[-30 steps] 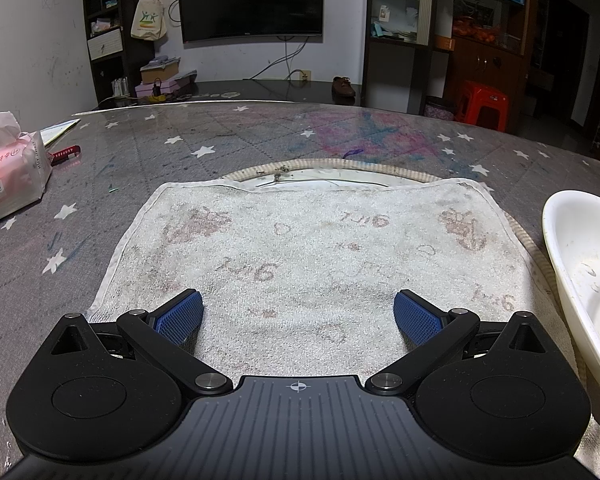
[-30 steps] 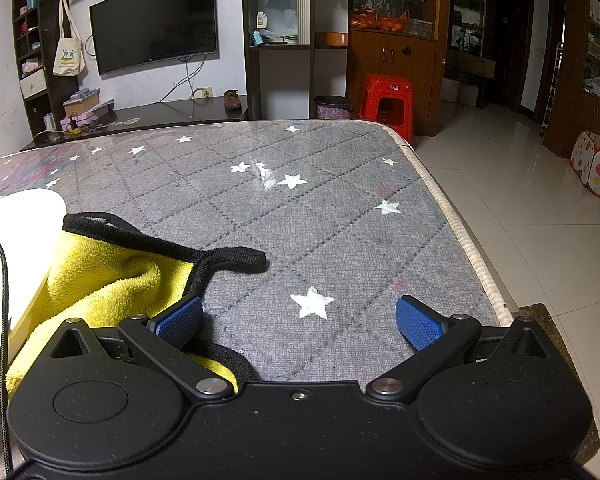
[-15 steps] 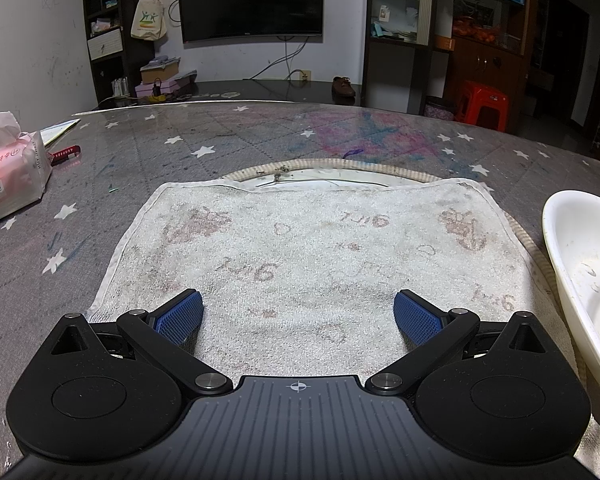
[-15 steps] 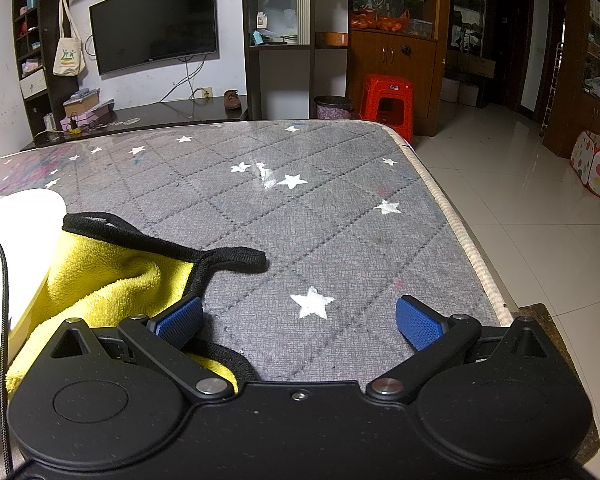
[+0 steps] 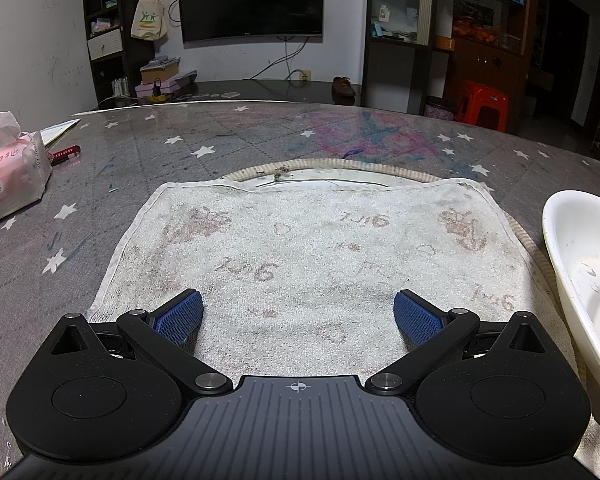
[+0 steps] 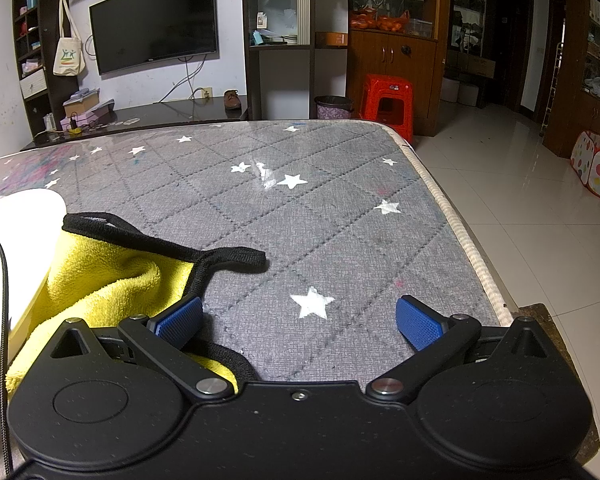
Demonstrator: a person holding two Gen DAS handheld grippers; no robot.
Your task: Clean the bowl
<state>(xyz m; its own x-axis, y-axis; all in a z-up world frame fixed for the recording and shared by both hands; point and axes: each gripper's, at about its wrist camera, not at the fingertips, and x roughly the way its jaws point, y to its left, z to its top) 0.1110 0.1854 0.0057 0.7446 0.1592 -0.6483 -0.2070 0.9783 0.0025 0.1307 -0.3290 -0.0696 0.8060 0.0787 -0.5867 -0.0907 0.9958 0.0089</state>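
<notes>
Nothing has moved since the earlier frames: both grippers sit where they were, the left gripper (image 5: 298, 312) over the stained white towel (image 5: 312, 256) and the right gripper (image 6: 300, 320) over the grey star-patterned table (image 6: 320, 220), each with its blue fingers spread wide apart and gripping nothing. Between them the white bowl (image 5: 580, 280) rests upright on the table, opening upward, its rim running away from the cameras; it has no clear long axis. Just beside the bowl, a yellow cloth (image 6: 100, 280) with black edging lies crumpled near the right gripper's left finger.

A grey star-patterned table (image 5: 228, 152) carries a white towel (image 5: 312, 256) in the middle, tissues (image 5: 8, 176) far left, a bowl (image 5: 580, 280) right, and a yellow cloth (image 6: 100, 280) beside it.
</notes>
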